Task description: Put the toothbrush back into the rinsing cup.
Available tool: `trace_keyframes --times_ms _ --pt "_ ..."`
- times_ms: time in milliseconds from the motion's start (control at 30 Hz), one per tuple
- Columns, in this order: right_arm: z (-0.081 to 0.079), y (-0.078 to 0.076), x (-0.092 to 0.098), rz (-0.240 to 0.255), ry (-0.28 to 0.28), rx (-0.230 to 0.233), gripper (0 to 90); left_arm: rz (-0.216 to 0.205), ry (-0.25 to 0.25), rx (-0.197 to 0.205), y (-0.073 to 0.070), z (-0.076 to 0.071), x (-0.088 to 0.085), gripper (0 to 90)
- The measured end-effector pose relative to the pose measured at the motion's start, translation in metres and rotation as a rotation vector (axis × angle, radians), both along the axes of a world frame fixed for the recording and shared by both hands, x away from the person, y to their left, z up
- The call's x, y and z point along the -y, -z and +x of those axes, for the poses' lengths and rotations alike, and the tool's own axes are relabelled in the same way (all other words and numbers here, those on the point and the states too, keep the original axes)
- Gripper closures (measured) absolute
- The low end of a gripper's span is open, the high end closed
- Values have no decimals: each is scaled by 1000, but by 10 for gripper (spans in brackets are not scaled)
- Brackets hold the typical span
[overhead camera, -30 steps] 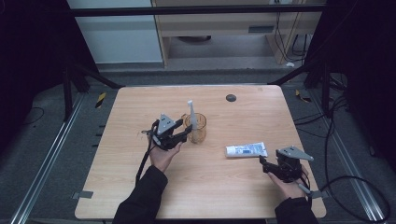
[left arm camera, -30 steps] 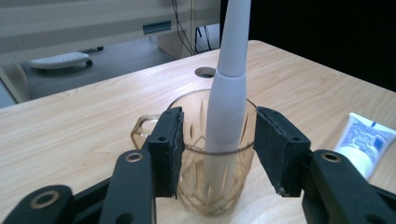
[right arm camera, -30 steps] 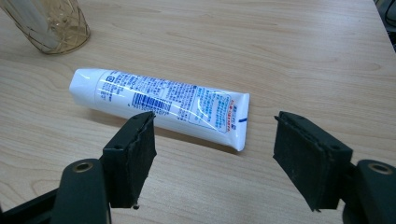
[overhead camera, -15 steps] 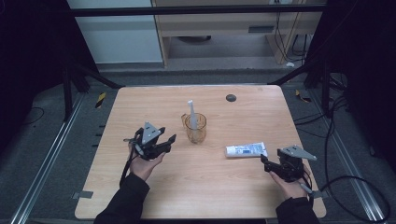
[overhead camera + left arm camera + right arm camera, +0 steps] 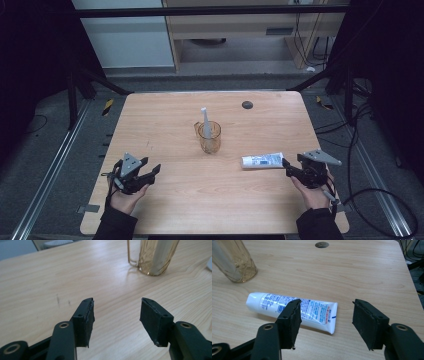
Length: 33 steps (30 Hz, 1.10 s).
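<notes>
High view: the left gripper (image 5: 150, 172) rests open and empty, well apart from the amber cup (image 5: 209, 137) holding what may be a toothbrush (image 5: 205, 122). Right gripper view: the right gripper (image 5: 325, 322), level, has been closing its jaws, which touch nothing, just short of the toothpaste tube (image 5: 292, 308), lined up for its crimped end.

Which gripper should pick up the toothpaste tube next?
Right. The right gripper sits open just behind the tube, its crimped end ahead of the jaws. The left gripper is across the table, empty.
</notes>
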State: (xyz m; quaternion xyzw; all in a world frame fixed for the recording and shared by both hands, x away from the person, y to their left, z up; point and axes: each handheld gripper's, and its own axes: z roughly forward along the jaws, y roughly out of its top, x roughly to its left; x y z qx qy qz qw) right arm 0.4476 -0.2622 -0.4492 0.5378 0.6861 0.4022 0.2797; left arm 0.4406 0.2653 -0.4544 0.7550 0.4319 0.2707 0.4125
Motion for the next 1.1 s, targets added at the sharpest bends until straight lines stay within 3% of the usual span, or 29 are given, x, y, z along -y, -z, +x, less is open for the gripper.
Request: trace_keyframes --times_ms 233,300,667,933,1100 --pt "17 0 2 -13 8 -17 490 9 -49 -12 5 -8 -16 518" --pt "23 1 2 -2 9 -22 518 12 -83 -15 6 -6 -22 559" --pt "47 6 -8 -31 -3 -31 616 40 -103 -16 10 -5 -25 682" --pt "60 12 -13 -25 2 -51 663 53 -115 -20 10 -4 -26 732" --pt "69 14 -14 -17 6 -58 680 50 -109 -46 11 -2 -26 755"
